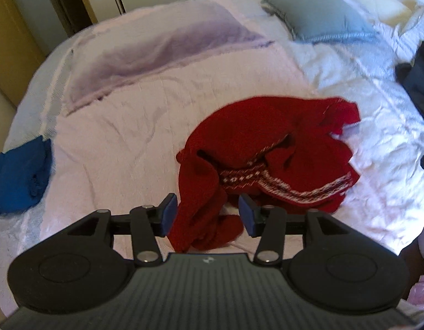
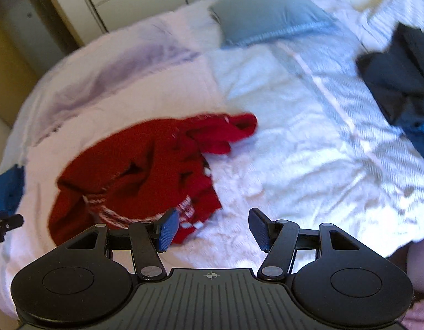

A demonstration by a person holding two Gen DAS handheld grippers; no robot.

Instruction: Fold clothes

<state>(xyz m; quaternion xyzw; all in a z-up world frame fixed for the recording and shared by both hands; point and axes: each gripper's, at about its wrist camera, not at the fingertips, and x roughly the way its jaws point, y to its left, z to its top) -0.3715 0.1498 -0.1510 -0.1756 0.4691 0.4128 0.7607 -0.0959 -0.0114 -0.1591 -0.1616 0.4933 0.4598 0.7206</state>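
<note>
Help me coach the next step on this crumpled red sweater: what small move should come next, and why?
Probably close the left claw on the dangling fold of the crumpled red knitted sweater with a white patterned band. That fold lies between its open blue pads, and the garment sits bunched on the white quilted bed cover, so it needs lifting and spreading first.

Your right gripper (image 2: 212, 229) hangs with jaws apart over the white bedspread (image 2: 280, 137), nothing between the pads. Red sweater (image 2: 140, 170) lies crumpled just left of it, behind the left pad. Grey pillow (image 2: 267, 13) sits far beyond the sweater; dark clothes (image 2: 399, 77) well to its right.
</note>
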